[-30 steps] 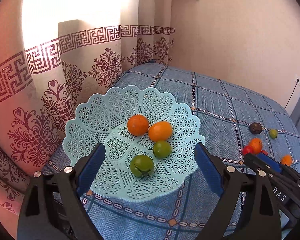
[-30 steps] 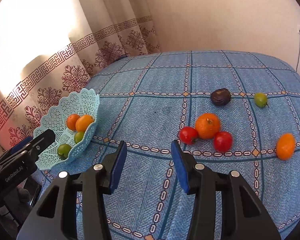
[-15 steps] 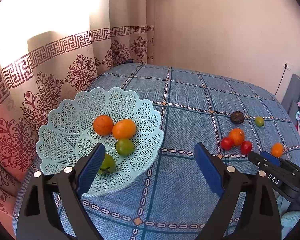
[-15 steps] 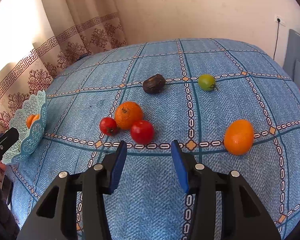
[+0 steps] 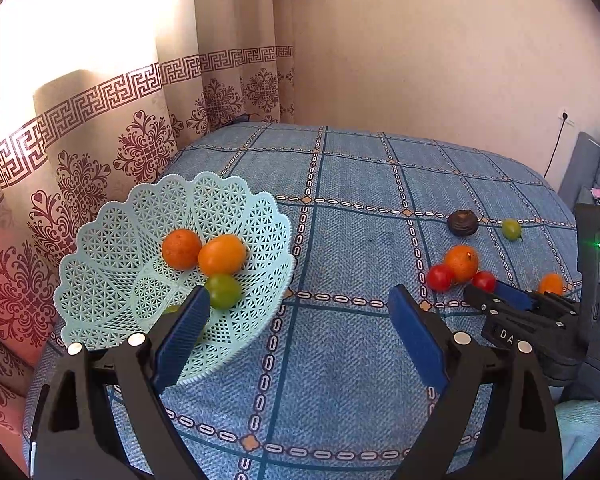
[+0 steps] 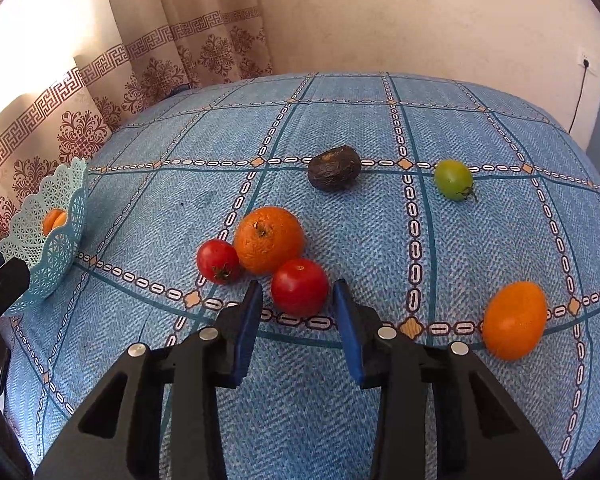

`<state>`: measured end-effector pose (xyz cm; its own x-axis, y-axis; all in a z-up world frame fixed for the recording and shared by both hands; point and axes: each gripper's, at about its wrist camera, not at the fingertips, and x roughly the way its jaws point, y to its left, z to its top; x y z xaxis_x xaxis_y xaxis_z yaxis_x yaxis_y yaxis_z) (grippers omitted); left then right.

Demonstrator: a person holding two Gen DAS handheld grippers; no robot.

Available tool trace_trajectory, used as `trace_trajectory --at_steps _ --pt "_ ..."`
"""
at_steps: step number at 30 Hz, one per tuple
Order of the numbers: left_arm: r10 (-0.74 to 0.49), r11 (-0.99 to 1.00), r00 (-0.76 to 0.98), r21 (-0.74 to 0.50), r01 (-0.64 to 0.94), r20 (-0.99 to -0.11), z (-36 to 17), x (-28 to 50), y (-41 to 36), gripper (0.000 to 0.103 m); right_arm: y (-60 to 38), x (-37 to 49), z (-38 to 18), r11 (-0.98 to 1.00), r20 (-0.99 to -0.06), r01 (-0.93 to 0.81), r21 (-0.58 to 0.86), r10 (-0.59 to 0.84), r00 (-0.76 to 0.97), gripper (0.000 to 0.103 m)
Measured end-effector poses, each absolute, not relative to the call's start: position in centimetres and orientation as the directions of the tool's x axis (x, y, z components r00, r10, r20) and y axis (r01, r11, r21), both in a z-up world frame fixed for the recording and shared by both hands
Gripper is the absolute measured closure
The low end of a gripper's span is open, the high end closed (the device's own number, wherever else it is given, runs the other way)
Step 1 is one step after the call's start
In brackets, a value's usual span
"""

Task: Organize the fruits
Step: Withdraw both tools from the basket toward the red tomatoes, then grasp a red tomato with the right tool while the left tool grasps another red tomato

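A pale blue lattice basket (image 5: 100, 280) (image 6: 56, 252) sits at the left of the blue checked bedspread, holding two orange fruits (image 5: 182, 249) and a green one (image 5: 222, 290). My left gripper (image 5: 298, 304) hangs open just right of it, empty. Loose on the cloth lie a large orange (image 6: 269, 240), two red tomatoes (image 6: 218, 261) (image 6: 300, 287), a dark wrinkled fruit (image 6: 334, 168), a green tomato (image 6: 453, 179) and an orange fruit (image 6: 515, 320). My right gripper (image 6: 298, 292) is open, its tips on either side of the nearer red tomato.
Patterned curtains (image 5: 100, 128) hang behind the basket at the left. A plain wall (image 6: 420, 20) with a socket and cable stands behind the bed. The right gripper's body (image 5: 540, 320) shows in the left wrist view near the loose fruit.
The left gripper drew back and to the right, away from the basket. The right gripper swung right and closed in on the loose fruit until its fingers flank the nearer red tomato.
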<state>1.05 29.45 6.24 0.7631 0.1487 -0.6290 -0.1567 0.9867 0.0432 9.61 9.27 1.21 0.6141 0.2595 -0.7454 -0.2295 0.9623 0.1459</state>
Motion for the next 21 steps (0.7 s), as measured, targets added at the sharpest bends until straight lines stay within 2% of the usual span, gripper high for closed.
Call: trace_trajectory --at_steps 2,13,21 --pt "0.147 0.987 0.761 0.046 -0.153 -0.631 6.2 1.2 29.4 0.011 9.3 9.9 1.2 0.963 -0.746 -0.227 0.148 0.259 0.613 0.075" --pt "0.129 0.992 0.751 0.075 -0.106 -0.648 5.5 2.7 28.0 0.011 7.7 8.1 1.7 0.960 -0.743 -0.224 0.168 0.273 0.611 0.075" --pt "0.054 0.997 0.730 0.081 0.001 -0.682 4.0 4.9 25.1 0.011 6.1 6.4 2.0 0.961 -0.736 -0.216 0.174 0.272 0.620 0.075"
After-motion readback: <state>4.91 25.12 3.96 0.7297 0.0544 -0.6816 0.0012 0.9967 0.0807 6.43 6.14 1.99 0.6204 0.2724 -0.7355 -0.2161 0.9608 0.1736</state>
